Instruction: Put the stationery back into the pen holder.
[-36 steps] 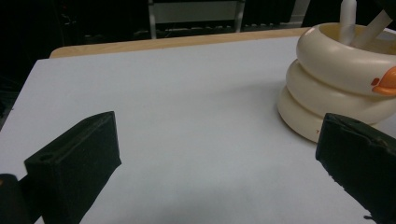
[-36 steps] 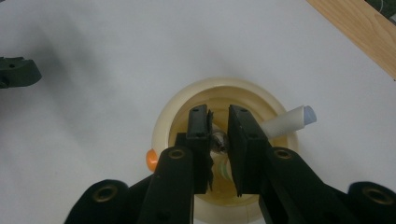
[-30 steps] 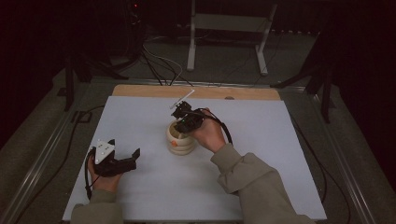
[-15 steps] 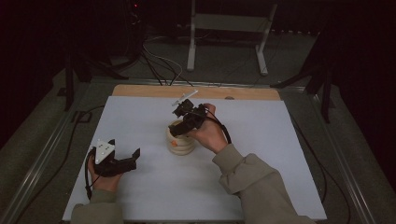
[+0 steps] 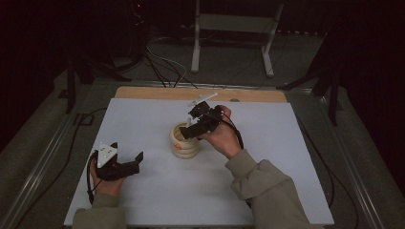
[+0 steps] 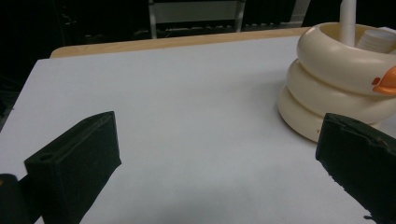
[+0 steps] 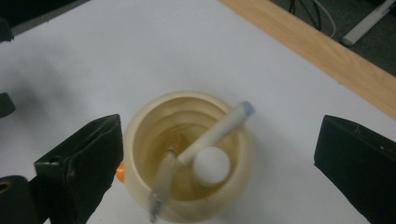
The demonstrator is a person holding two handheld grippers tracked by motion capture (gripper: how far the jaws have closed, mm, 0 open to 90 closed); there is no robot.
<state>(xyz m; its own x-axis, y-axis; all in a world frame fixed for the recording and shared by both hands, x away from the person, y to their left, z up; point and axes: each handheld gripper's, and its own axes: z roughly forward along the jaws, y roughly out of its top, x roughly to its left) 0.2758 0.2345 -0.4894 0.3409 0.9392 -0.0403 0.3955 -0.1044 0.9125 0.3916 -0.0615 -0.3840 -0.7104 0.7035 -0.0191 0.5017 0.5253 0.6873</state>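
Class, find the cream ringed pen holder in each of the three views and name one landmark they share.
High view: cream ringed pen holder at the table's middle, under the right tongs.
Left gripper view: holder at the right edge, beside the right jaw.
Right gripper view: holder at bottom centre, seen from above, pens inside.
Shared landmark: the wooden table edge.

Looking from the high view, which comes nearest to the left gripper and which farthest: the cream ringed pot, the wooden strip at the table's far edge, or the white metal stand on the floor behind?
From the left gripper:
1. Cream ringed pot, mid-table, to its right.
2. Wooden strip, along the table's far edge.
3. White metal stand, on the floor beyond the table.
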